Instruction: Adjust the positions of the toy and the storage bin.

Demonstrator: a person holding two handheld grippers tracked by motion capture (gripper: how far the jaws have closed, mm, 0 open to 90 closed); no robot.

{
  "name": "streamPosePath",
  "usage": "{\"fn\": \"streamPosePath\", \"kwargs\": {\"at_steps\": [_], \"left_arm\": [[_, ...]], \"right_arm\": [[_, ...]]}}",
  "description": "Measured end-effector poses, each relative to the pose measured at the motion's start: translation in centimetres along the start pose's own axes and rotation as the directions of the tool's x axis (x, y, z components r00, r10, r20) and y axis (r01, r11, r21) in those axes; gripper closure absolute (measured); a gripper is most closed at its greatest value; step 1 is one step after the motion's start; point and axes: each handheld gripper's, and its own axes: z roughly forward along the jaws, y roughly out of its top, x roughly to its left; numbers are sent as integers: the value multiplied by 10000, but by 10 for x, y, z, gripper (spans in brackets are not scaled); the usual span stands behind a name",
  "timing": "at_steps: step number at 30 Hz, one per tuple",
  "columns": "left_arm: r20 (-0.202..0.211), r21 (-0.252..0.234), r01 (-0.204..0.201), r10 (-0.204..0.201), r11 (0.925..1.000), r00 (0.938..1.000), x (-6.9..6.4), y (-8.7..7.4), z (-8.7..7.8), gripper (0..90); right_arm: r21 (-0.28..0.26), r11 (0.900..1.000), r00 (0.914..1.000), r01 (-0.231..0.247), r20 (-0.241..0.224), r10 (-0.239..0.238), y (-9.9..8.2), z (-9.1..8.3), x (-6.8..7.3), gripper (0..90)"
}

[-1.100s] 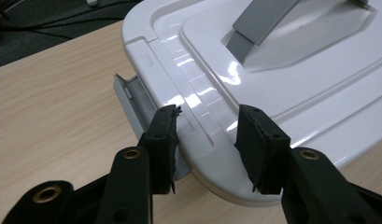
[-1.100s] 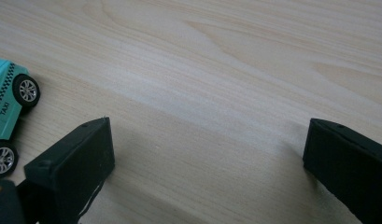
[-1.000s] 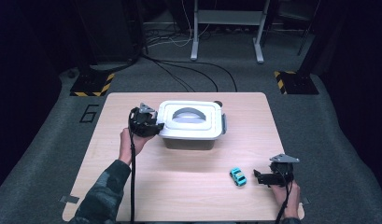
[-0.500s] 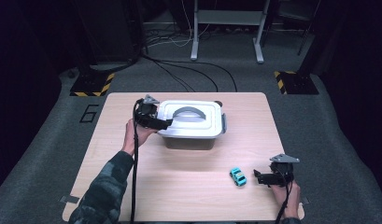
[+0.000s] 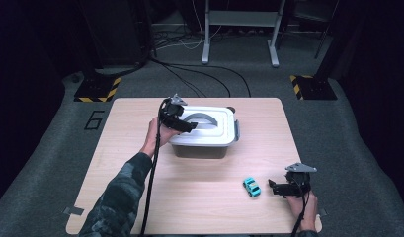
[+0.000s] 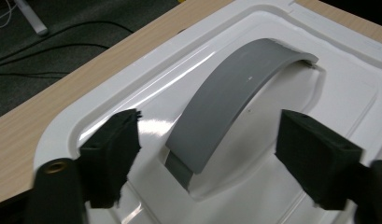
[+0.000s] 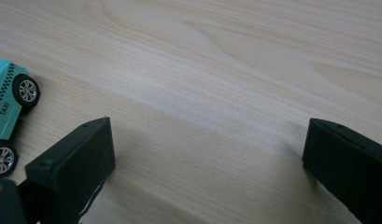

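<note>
- Here, on the pale wooden counter (image 5: 140, 118), a white plastic lidded box (image 5: 204, 133) sits toward the far middle, its grey arched handle (image 5: 198, 118) lying across the lid.
- The left tongs (image 5: 189, 126) hang over the left part of the lid; the jaws have just been closing, yet stand apart on either side of the handle without pressing it.
- The left gripper view shows what the high view cannot: the grey handle (image 6: 235, 98) bows up out of a recess in the glossy lid (image 6: 347, 93), with clear space between it and each black foam pad (image 6: 115, 154).
- The right tongs (image 5: 272, 186) rest low at the near right corner, jaws wide apart with bare wood between them.
- A small turquoise toy taxi car (image 5: 251, 187) stands just left of them, apart from the jaws.
- The right gripper view adds its checkered stripe and two wheels (image 7: 11, 112).
- Beyond the counter lie grey carpet, black cables (image 5: 199, 79) and a metal stand (image 5: 239, 29); nothing blocks either tongs.
</note>
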Motion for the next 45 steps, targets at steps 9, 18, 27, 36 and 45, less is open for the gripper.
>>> {"fn": "streamPosePath", "kwargs": {"at_steps": [9,18,27,36,45], "left_arm": [[-317,171,-199,204,9997,9993,-4,0,7,557],[-516,284,-183,198,9994,9985,-7,-2,3,603],[-766,550,49,-7,9985,9971,-21,-11,-10,616],[-107,466,-127,132,9988,9999,-19,-12,-14,497],[846,176,-542,525,9984,9950,-20,4,-3,478]], "right_arm": [[-4,10000,10000,4,-3,-4,0,0,0,16],[-12,10000,10000,-2,-1,2,0,0,0,17],[-18,10000,10000,14,0,-14,0,0,0,18],[-17,10000,10000,13,4,-13,0,0,0,18],[-19,10000,10000,16,0,-16,0,0,0,18]]}}
